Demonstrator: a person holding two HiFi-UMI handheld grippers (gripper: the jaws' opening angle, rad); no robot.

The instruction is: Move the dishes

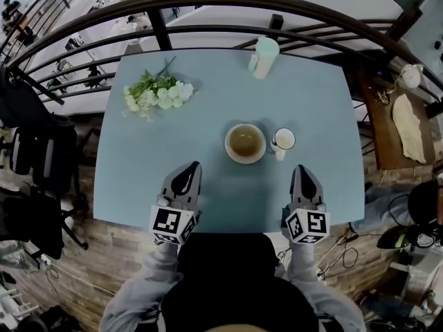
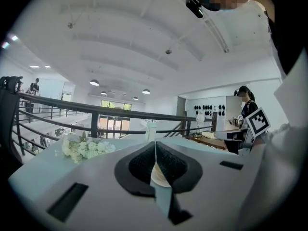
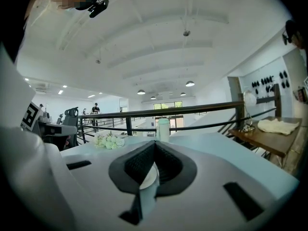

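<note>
Left hand-held gripper point(image 1: 192, 167), right hand-held gripper point(image 1: 302, 169) face bowl point(image 1: 245, 143), cup point(image 1: 283, 141), flowers point(image 1: 158, 95).

Smooth matt pale-blue table top point(image 1: 159, 164), glossy cream bowl point(image 1: 245, 142), glossy white cup point(image 1: 284, 140), matt grey plastic left gripper point(image 1: 188, 168) and right gripper point(image 1: 302, 170), ribbed black pads point(image 2: 139, 163), dark smooth metal railing point(image 1: 208, 2) far, wood-plank floor point(image 1: 131, 261) near, grey cloth sleeves point(image 1: 149, 282)

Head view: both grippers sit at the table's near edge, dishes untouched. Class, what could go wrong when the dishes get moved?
1. The bowl seems to hold brownish liquid; tilting it could spill it onto the table.
2. The cup stands close beside the bowl, so reaching for one may knock the other.
3. The left gripper and right gripper are shut; unopened, they would only push dishes.
</note>
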